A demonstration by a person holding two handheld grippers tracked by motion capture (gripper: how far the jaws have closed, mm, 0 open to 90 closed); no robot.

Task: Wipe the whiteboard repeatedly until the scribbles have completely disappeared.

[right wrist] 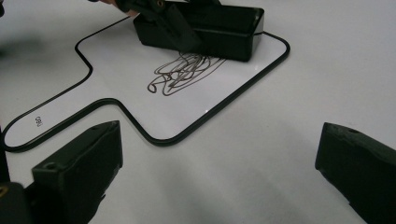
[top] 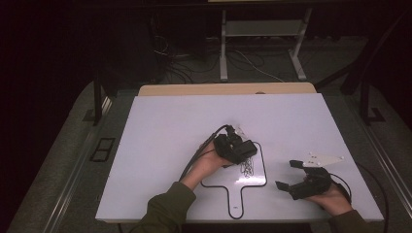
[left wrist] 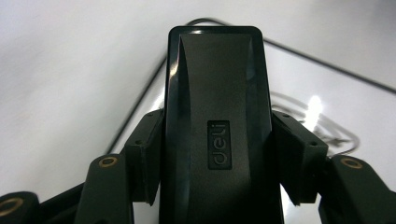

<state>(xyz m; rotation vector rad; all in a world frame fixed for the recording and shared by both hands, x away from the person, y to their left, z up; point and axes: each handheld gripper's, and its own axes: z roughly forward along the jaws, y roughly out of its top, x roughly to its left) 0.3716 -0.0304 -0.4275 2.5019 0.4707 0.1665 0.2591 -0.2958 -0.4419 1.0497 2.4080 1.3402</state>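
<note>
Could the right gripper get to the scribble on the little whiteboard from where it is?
Probably yes: the right gripper is open beside the whiteboard, with bare table between. The scribble lies uncovered beside the eraser.

My left gripper [left wrist: 212,154] is black with brass-coloured rivets, and so is the eraser [left wrist: 217,116] it clamps. The small board [right wrist: 140,88] is white with a black rim and a dark scribble [right wrist: 184,72]. The table [top: 170,126] is white.
</note>
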